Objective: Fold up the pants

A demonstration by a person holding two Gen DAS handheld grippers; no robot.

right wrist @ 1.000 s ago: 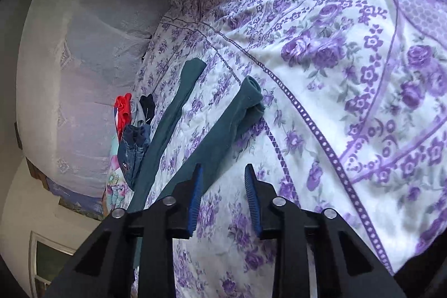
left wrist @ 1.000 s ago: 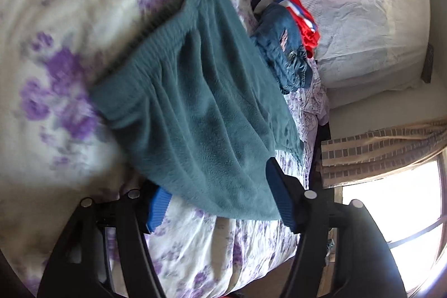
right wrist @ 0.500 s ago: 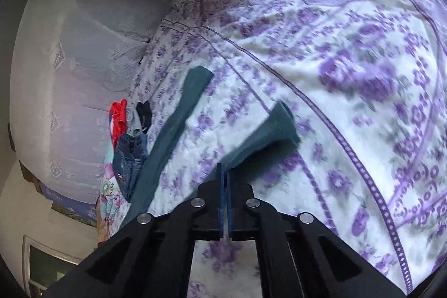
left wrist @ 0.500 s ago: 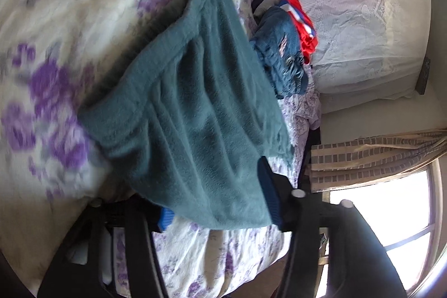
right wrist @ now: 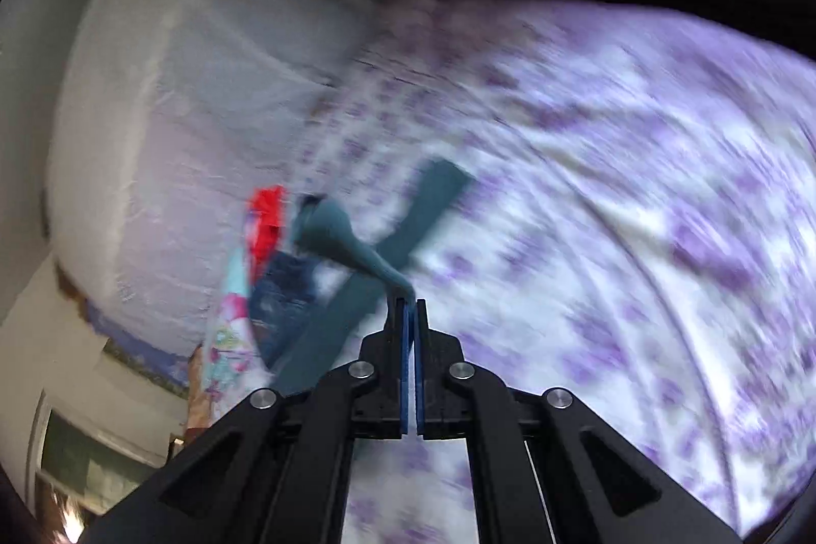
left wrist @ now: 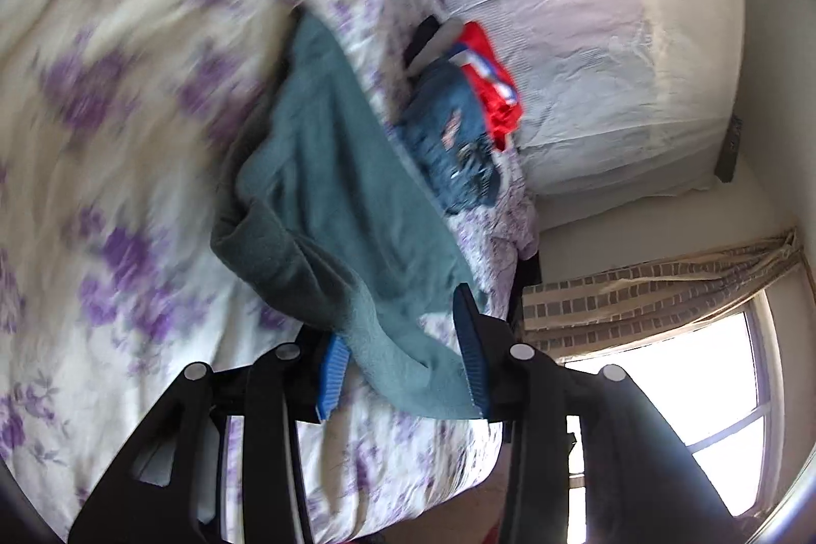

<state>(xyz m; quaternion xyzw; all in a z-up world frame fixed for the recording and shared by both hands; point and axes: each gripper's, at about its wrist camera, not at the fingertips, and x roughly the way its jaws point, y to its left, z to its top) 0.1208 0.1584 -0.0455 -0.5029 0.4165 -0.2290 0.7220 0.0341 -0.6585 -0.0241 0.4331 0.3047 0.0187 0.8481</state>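
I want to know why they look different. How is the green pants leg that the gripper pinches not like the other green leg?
The pinched leg hangs up off the bedspread, bunched like a funnel; the other leg lies flat and straight on it. The right gripper has its fingers shut on the pinched leg; nothing holds the flat leg. The pinched leg crosses over the flat leg. Both are the same teal colour.

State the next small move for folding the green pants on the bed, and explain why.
Probably let the left gripper finish closing on the waist end of the pants; its jaws are closing around loose cloth, while the right gripper already pinches a raised leg.
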